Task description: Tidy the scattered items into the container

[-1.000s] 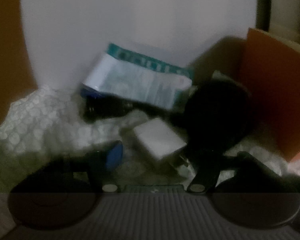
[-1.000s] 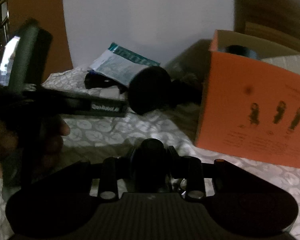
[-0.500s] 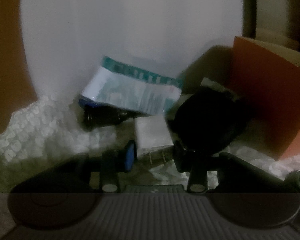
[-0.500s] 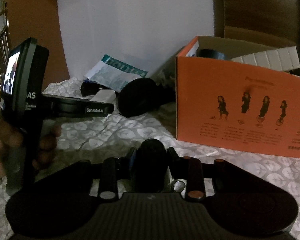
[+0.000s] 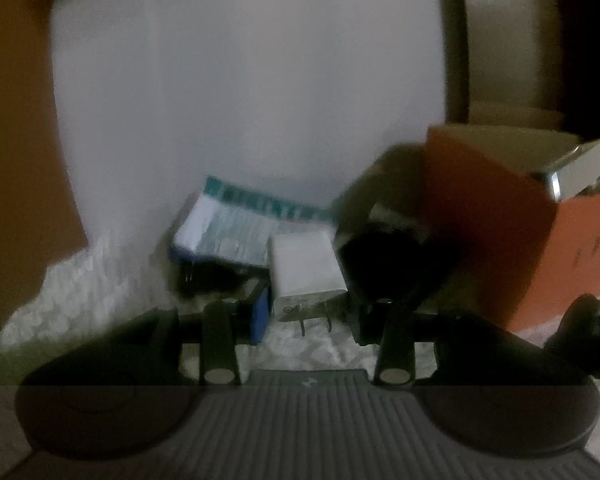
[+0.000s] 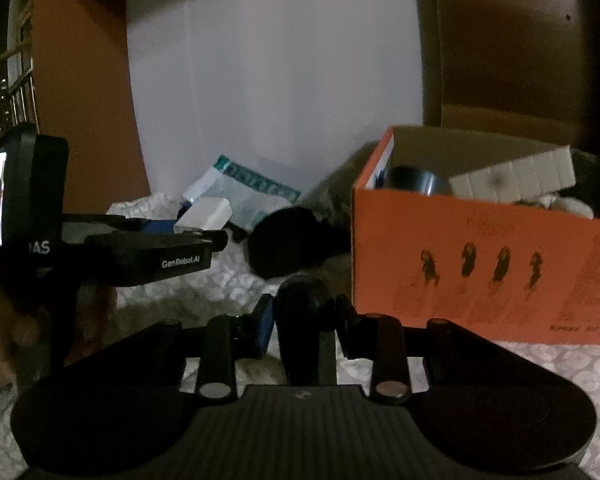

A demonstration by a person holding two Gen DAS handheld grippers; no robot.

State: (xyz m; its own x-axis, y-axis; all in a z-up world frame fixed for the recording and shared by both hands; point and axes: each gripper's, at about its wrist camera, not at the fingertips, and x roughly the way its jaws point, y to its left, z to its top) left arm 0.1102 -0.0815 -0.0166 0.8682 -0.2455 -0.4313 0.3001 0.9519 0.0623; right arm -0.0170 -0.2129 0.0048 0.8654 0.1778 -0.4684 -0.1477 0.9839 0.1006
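White plastic plug adapter (image 5: 306, 266) now sits between the left gripper (image 5: 310, 312) fingers, which have narrowed onto it. Right gripper (image 6: 304, 320) is clamped on a black rounded object (image 6: 304, 300), near the orange cardboard box (image 6: 480, 264) ahead-right; both seem ready for boxing.

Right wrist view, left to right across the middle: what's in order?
Left gripper → white charger → teal-and-white packet → black round object → orange box.
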